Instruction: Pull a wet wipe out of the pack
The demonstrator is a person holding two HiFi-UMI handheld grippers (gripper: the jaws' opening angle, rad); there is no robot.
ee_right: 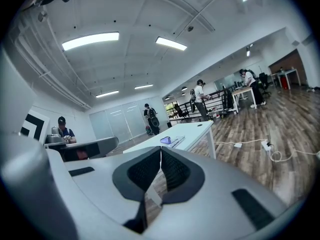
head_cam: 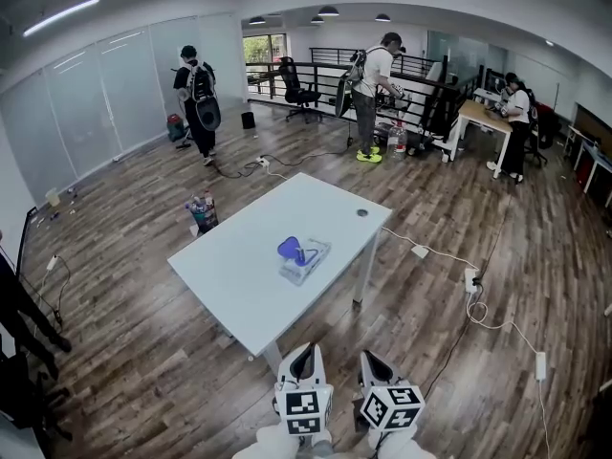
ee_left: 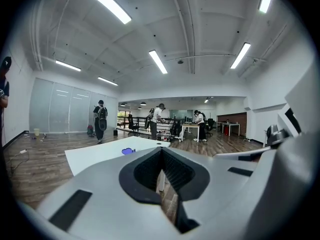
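Note:
The wet wipe pack [head_cam: 306, 262] lies near the middle of the white table [head_cam: 239, 271], its blue lid [head_cam: 290, 249] flipped up. Both grippers hover at the bottom of the head view, short of the table's near corner: my left gripper [head_cam: 304, 360] and my right gripper [head_cam: 375, 363], side by side. In the left gripper view the left gripper [ee_left: 161, 151] has its tips together, with nothing between them, and the blue lid [ee_left: 128, 151] shows far ahead. In the right gripper view the right gripper [ee_right: 160, 150] is shut and empty, with the pack [ee_right: 170, 141] far off on the table [ee_right: 195, 130].
A basket of bottles [head_cam: 202, 212] stands on the wood floor by the table's left corner. White cables and a power strip [head_cam: 471, 281] trail across the floor to the right. Three people [head_cam: 197, 98] [head_cam: 371, 75] [head_cam: 514, 113] work at the far end. Dark stand legs [head_cam: 24, 328] are at left.

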